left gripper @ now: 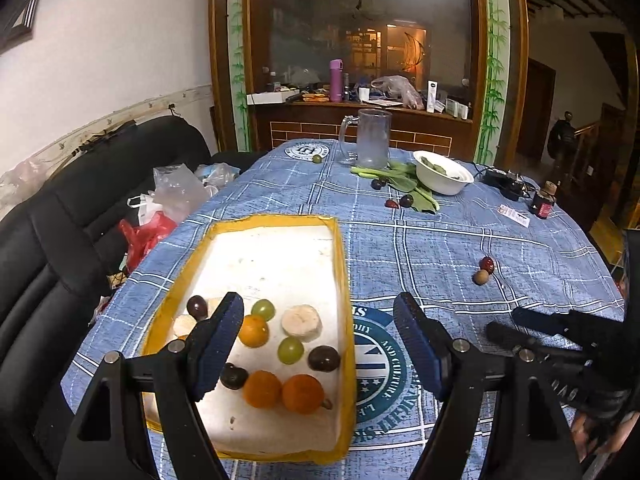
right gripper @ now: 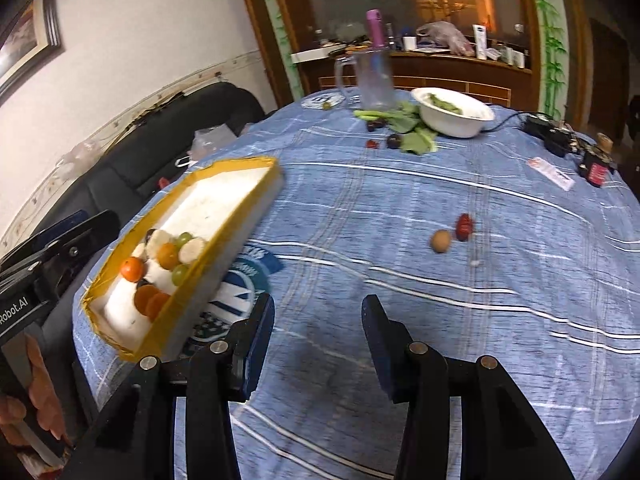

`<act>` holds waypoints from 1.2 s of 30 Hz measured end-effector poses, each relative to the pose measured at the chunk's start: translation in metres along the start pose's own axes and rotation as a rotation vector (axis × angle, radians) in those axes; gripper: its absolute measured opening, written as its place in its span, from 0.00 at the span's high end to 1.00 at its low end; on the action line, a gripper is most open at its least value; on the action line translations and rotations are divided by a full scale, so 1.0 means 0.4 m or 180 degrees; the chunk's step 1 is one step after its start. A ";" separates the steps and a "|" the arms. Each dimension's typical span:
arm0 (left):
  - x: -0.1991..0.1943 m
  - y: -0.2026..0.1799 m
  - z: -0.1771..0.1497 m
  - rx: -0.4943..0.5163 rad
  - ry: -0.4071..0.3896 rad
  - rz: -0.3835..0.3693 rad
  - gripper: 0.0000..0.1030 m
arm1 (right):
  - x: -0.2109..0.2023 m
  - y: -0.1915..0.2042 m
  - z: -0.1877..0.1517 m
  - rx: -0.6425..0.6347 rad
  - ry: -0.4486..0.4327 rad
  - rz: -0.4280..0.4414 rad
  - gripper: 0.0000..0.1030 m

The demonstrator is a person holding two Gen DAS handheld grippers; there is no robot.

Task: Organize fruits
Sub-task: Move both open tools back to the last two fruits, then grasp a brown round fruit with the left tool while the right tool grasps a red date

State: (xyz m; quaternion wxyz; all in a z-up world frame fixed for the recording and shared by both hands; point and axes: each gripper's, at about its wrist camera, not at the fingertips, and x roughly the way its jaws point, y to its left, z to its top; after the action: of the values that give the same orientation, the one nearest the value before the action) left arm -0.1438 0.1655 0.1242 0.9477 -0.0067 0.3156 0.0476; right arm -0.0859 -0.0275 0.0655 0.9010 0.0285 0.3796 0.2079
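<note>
Both tools empty right now. My left hand-held gripper (left gripper: 318, 344) is spread wide, hanging over the near end of the tray (left gripper: 342, 264), nothing between the fingers. My right hand-held gripper (right gripper: 318, 344) is also spread, over bare blue cloth of the counter (right gripper: 400, 200), to the right of the tray.

Tray holds the sorted lot at its near end: small oranges (left gripper: 262, 389), green grapes (left gripper: 290, 350), dark grapes (left gripper: 323, 358), banana slices (left gripper: 302, 322).

Loose fruit on the counter:
- red date (right gripper: 464, 226) and brown round fruit (right gripper: 441, 241), just beside each other, mid-right, ahead of my right gripper. Closest pick, I'd judge.
- another red one (left gripper: 392, 204) and a dark grape (left gripper: 407, 201) far side, by the leafy greens (left gripper: 404, 182); one more dark grape (left gripper: 377, 184) touching the leaves.
- single green grape (left gripper: 317, 159) far left of the glass mug (left gripper: 370, 138).

Handling guess:
- all light, small, round, so they'll roll off if nudged sideways. Come straight down, fingers either side of the widest part.
- grapes: smooth skin, soft, probably slippery, burst if squeezed hard. Close gently.
- date looks wrinkled and firmer, so better grip. Take it across the short axis.
- brown one: can't tell shell hardness from here, treat as fragile.
- the pair sits close together; closing on one may kick the other. I'd approach from the outer side.

White bowl (right gripper: 454, 118) and mug are not mine to move.
</note>
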 end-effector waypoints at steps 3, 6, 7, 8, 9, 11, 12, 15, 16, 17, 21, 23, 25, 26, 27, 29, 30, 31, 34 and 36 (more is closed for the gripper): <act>0.006 -0.002 -0.003 -0.0028 0.0028 -0.0040 0.26 | -0.021 -0.067 0.004 0.0085 0.0000 -0.0148 0.51; 0.024 -0.020 -0.011 -0.0011 0.0091 -0.0126 0.25 | -0.033 -0.138 0.005 0.0213 0.0011 -0.0330 0.48; 0.031 -0.031 -0.014 0.0005 0.0110 -0.0170 0.25 | -0.034 -0.155 0.008 0.0253 0.0017 -0.0362 0.48; 0.036 -0.040 -0.015 0.0022 0.0125 -0.0210 0.25 | -0.032 -0.181 0.012 0.0321 0.0024 -0.0395 0.48; 0.041 -0.053 -0.018 0.0050 0.0146 -0.0261 0.25 | -0.028 -0.200 0.017 0.0376 0.0027 -0.0415 0.48; 0.048 -0.081 -0.023 0.0118 0.0171 -0.0357 0.25 | -0.008 -0.238 0.034 0.0518 0.0044 -0.0439 0.48; 0.051 -0.099 -0.026 0.0170 0.0184 -0.0420 0.25 | 0.005 -0.253 0.044 0.0584 0.0052 -0.0438 0.48; 0.062 -0.142 -0.034 0.0289 0.0233 -0.0556 0.26 | 0.055 -0.292 0.082 0.0790 0.0054 -0.0395 0.51; 0.070 -0.156 -0.036 0.0318 0.0271 -0.0604 0.25 | 0.079 -0.303 0.100 0.0834 0.0046 -0.0391 0.52; 0.077 -0.165 -0.036 0.0332 0.0302 -0.0630 0.25 | 0.094 -0.306 0.112 0.0848 0.0039 -0.0399 0.52; 0.120 -0.205 -0.028 0.0331 0.0456 -0.0776 0.26 | 0.163 -0.304 0.152 0.0749 0.0070 -0.0469 0.52; 0.139 -0.220 -0.021 0.0336 0.0497 -0.0808 0.26 | 0.200 -0.300 0.158 0.0658 0.0138 -0.0544 0.59; 0.165 -0.239 -0.015 0.0364 0.0531 -0.0812 0.26 | 0.228 -0.297 0.155 0.0595 0.0225 -0.0594 0.70; 0.177 -0.246 -0.012 0.0376 0.0554 -0.0810 0.26 | 0.241 -0.297 0.151 0.0564 0.0262 -0.0636 0.77; 0.192 -0.257 -0.010 0.0386 0.0589 -0.0815 0.26 | 0.244 -0.301 0.146 0.0553 0.0252 -0.0655 0.80; 0.216 -0.279 -0.005 0.0394 0.0644 -0.0839 0.26 | 0.249 -0.313 0.140 0.0581 0.0273 -0.0604 0.81; 0.228 -0.292 -0.001 0.0400 0.0664 -0.0861 0.26 | 0.246 -0.319 0.140 0.0603 0.0266 -0.0586 0.81; 0.239 -0.307 0.004 0.0408 0.0676 -0.0895 0.26 | 0.237 -0.328 0.139 0.0646 0.0222 -0.0545 0.81; 0.287 -0.367 0.018 0.0444 0.0689 -0.1026 0.26 | 0.206 -0.352 0.144 0.0788 0.0110 -0.0434 0.81; 0.329 -0.404 0.027 0.0479 0.0719 -0.1032 0.26 | 0.187 -0.361 0.148 0.0829 0.0046 -0.0441 0.81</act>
State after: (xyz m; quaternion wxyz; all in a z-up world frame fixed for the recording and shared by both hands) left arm -0.0173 0.0164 0.0512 0.8994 0.0081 0.4172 -0.1304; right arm 0.0530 -0.1233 0.0272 0.8992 0.1174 0.4108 0.0943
